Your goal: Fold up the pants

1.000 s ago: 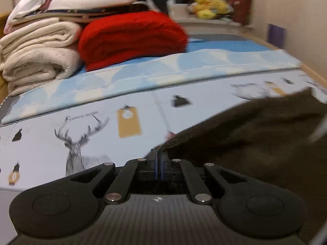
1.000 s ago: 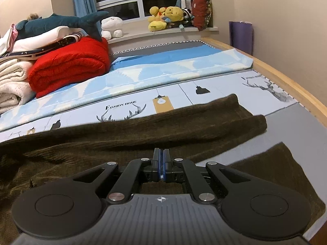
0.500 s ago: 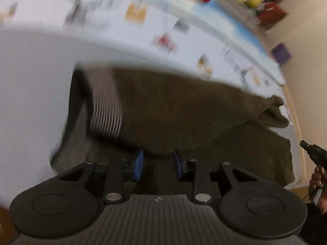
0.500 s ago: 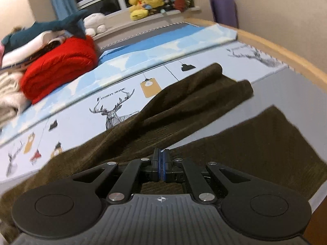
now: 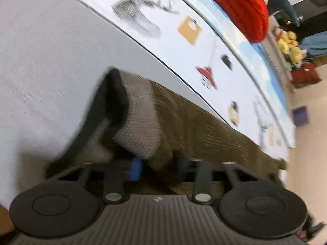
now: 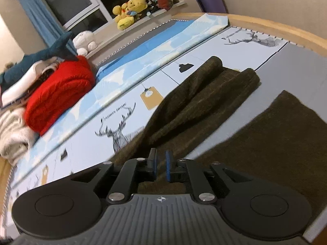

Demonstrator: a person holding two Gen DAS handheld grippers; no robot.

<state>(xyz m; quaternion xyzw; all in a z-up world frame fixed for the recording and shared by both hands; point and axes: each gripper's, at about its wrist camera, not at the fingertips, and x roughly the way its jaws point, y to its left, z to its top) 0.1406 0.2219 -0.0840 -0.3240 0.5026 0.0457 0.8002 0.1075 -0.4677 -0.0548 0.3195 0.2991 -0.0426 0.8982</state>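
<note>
Dark brown pants lie across the printed bed sheet, one leg bunched into a long roll, the other leg flat at the right. In the left wrist view the pants' grey ribbed waistband gapes just ahead of my left gripper. Its jaws are closing, with a fold of waistband fabric between the blue pads. My right gripper hovers low over the pants' middle. Its jaws are opening, with a narrow gap between them and nothing visibly pinched.
A red blanket and folded cream blankets are stacked at the bed's far left. Plush toys sit on the window sill. The wooden bed frame runs along the right. Plain grey sheet lies left of the waistband.
The left gripper rolled, dropped toward the waistband and went from shut to parted around its fabric. The right gripper tilted, moved over the pants, and its shut jaws have parted slightly.
</note>
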